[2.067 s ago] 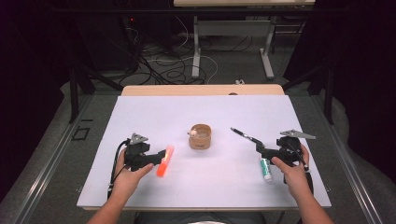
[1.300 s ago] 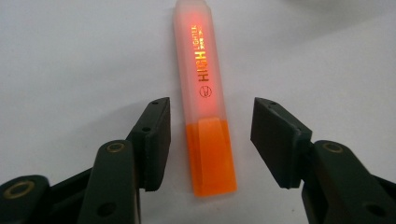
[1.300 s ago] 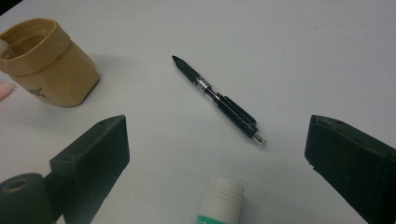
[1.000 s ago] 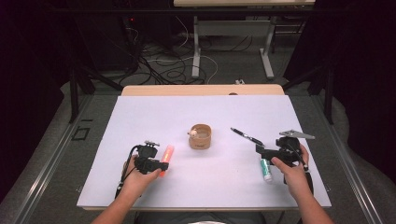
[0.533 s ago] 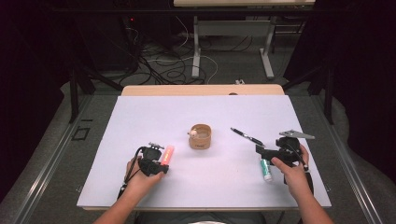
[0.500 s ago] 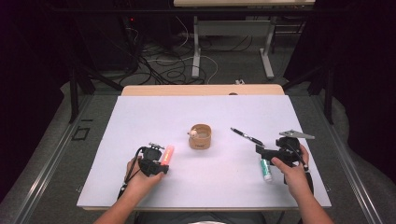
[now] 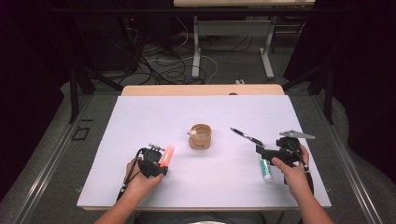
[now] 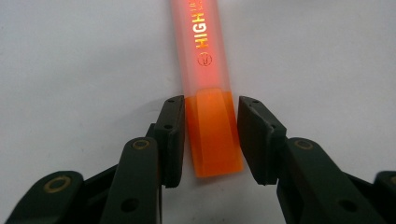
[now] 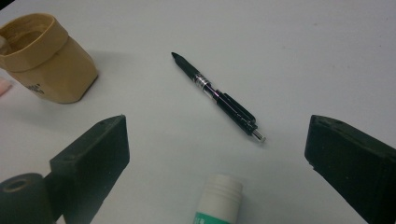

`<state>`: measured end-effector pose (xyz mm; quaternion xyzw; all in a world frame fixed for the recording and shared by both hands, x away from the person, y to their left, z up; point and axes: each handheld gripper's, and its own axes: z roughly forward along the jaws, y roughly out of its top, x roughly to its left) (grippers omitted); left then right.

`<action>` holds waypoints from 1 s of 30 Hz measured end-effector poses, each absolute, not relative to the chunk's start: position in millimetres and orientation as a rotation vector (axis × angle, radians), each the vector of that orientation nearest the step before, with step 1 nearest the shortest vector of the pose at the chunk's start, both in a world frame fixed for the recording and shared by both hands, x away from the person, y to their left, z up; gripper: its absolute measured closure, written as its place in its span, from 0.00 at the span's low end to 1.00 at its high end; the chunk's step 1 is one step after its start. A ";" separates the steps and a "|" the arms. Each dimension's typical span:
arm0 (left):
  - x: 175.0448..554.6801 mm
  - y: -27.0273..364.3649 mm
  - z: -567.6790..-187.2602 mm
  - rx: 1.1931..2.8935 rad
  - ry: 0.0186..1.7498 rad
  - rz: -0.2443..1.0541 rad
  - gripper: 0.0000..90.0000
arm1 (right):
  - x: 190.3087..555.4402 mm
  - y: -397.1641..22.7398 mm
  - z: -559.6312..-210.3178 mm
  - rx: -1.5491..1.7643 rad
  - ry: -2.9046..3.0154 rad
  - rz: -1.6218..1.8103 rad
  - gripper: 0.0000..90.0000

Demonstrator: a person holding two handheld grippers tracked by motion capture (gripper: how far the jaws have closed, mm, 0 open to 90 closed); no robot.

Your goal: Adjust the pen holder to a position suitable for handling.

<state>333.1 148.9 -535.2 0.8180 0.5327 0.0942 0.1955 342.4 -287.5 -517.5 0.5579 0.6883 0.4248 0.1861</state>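
**Left jaws closing around orange highlighter, right gripper wide open over white table**

Surface: white sheet covers almost the whole table; a strip of bare wood shows at the far edge. Sheet is flat, matte and unmarked in both gripper views.

Room: dark. Grey floor past the table with a tangle of cables, legs of a second table behind it, black stand legs left and right. A metal rail runs along the floor on each side of the table.

Left gripper: near-left part of the sheet, held low. Jaws have just been closing. The highlighter lies flat on the sheet between them, orange cap end inside the jaws, clear barrel running away from the gripper. Left pad looks to be touching the cap or just off it; a thin gap shows at the right pad. Not clamped yet. High view puts the highlighter left of centre, well short of the cup.

Right gripper: near-right side, jaws spread wide, nothing between them. A glue stick lies just below its jaws, a black pen farther out.

Tan cup stands upright mid-table.
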 end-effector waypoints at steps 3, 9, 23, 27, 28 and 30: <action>334.1 150.2 -534.7 2.295 1.496 0.257 0.74 | 342.7 -287.8 -517.7 1.564 1.941 1.196 0.07; 335.1 149.8 -534.2 2.269 1.540 0.243 0.74 | 342.5 -287.1 -517.6 1.571 1.941 1.196 0.07; 338.3 153.9 -531.1 2.265 1.548 0.200 0.74 | 342.3 -287.1 -517.5 1.570 1.939 1.196 0.07; 339.8 160.2 -525.4 2.242 1.537 0.153 0.74 | 342.4 -287.9 -517.3 1.563 1.935 1.194 0.07; 339.9 162.0 -523.7 2.234 1.536 0.145 0.74 | 342.4 -288.1 -517.2 1.562 1.936 1.194 0.08; 339.8 165.6 -519.8 2.218 1.528 0.135 0.74 | 342.0 -287.7 -516.5 1.553 1.934 1.190 0.08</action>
